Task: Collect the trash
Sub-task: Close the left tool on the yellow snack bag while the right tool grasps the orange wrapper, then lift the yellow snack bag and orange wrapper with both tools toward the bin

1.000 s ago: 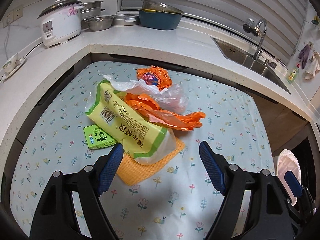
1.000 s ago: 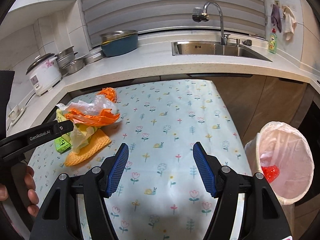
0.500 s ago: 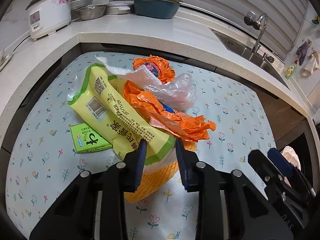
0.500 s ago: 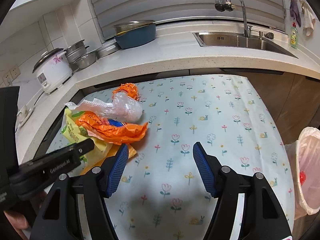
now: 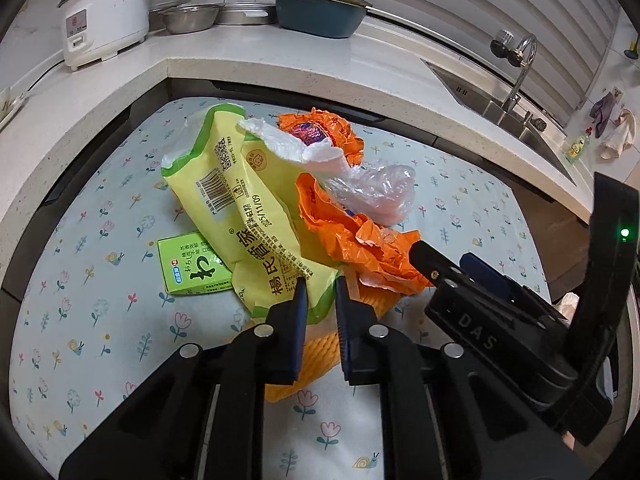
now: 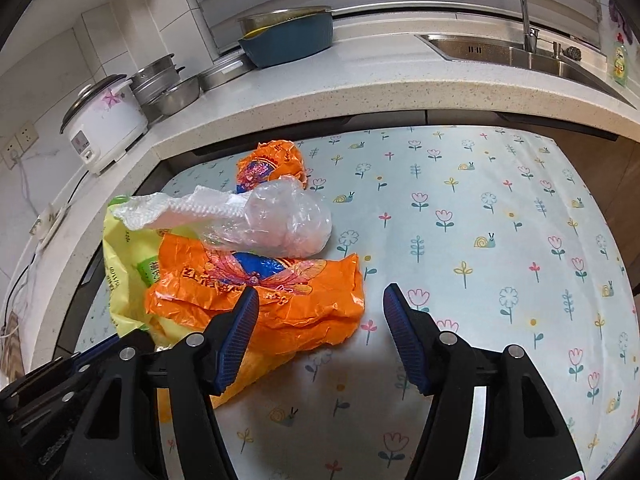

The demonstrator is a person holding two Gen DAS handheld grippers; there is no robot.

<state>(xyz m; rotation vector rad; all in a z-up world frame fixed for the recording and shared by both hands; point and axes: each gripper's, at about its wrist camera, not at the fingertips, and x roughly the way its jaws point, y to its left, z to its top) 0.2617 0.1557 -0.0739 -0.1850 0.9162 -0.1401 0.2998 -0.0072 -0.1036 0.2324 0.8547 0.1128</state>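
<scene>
A trash pile lies on the flowered tablecloth (image 5: 100,312). It holds a yellow-green bag (image 5: 248,208), a crumpled orange bag (image 5: 352,240), a clear plastic bag (image 5: 372,192), an orange wrapper (image 5: 320,132) and a small green box (image 5: 192,264). An orange mesh cloth (image 5: 316,356) lies underneath. My left gripper (image 5: 320,284) is closing, its pads pinching the near green-edged end of the yellow-green bag. My right gripper (image 6: 318,296) hangs open over the orange bag (image 6: 280,300), jaws narrowing slightly. The bag's right end lies between the fingers, unpressed.
A stone counter wraps the table's far side. It carries a rice cooker (image 5: 104,12), steel bowls (image 5: 188,18), a blue basin (image 5: 320,16) and a sink (image 6: 500,50). A white bin liner (image 5: 568,300) peeks out at the right behind my right gripper (image 5: 460,268).
My left gripper moved in and closed from wide open onto the yellow-green bag's near end. My right gripper swung left from the bare cloth to over the orange bag; the bin left its view.
</scene>
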